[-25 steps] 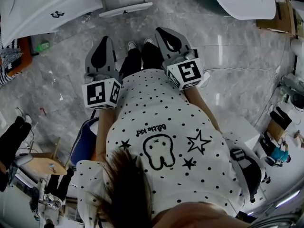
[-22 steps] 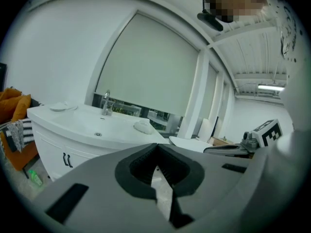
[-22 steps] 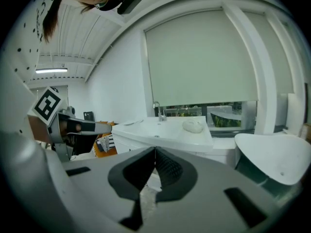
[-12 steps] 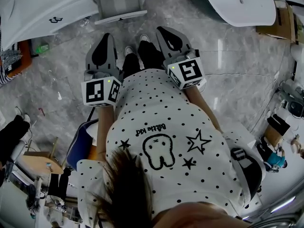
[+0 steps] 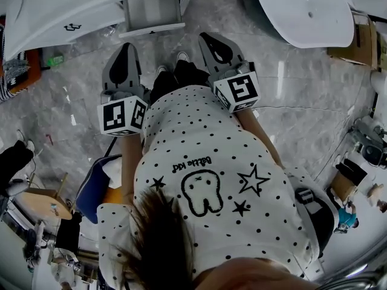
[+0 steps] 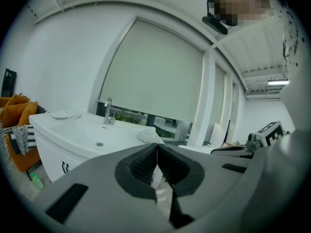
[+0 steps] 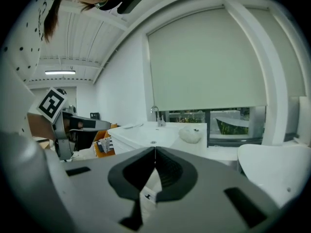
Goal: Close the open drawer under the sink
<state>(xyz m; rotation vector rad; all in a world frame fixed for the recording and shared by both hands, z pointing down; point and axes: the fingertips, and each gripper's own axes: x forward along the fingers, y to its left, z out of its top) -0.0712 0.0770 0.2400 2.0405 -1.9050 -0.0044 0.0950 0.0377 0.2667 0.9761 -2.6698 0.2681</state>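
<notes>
- Step in hand: approach; the drawer (image 5: 151,9) stands pulled out from the cabinet under the sink (image 5: 66,8); nothing touches it yet.
- Left gripper (image 5: 126,48): jaws together, nothing between them; right gripper (image 5: 210,40): jaws likewise together, empty.
- Drawer lies ahead of both grippers, beyond the shoes (image 5: 182,55); its front falls between the lines of the two grippers, nearer the left tip; apart from both.
- Next move, as I judge it: bring one gripper forward to the drawer front; set the shut jaws square against it; push straight in until flush; an off-centre push may skew the drawer.
</notes>
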